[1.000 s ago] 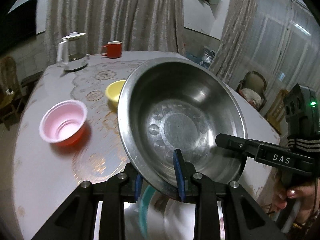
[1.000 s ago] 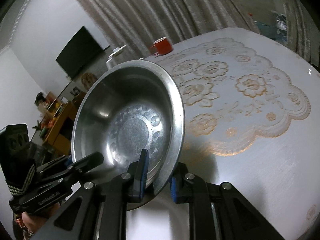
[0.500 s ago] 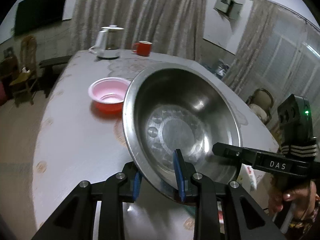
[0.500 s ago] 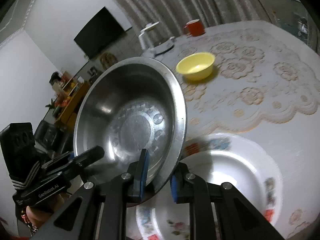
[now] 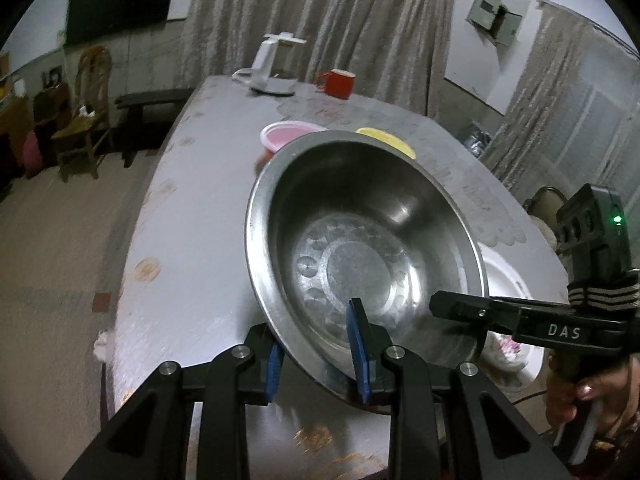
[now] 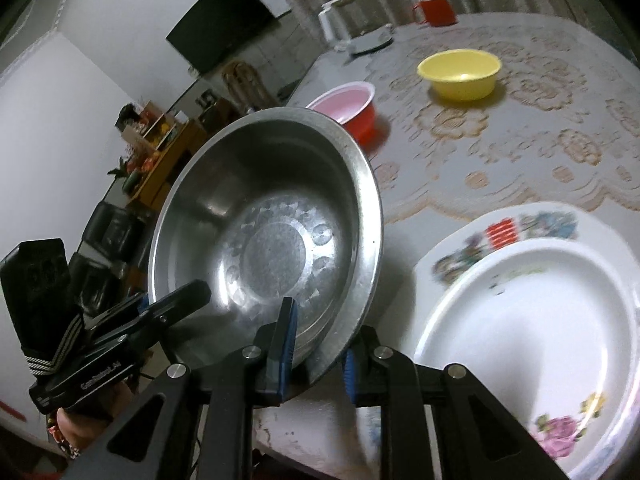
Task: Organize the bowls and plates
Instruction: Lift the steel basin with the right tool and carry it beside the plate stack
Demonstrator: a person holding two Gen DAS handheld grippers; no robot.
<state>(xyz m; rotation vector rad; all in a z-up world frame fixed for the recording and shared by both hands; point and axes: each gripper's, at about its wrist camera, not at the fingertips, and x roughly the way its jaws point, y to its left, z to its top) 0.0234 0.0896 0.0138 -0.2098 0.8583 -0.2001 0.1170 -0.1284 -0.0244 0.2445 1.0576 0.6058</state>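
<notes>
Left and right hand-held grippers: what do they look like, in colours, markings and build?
Both are matte black. The left hand-held gripper has blue finger pads and silver pivot bolts; the right hand-held gripper matches. Seen from the left wrist, the right one's side reads "DAS", with a green indicator light and a black-and-white striped band. A hand with painted nails grips it.

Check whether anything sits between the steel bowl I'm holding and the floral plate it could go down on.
Nothing visible does. The steel bowl is held at its rim by both the left gripper and right gripper, tilted above the table edge. The floral plate lies empty right beside it; the red bowl and yellow bowl stand farther back.
</notes>
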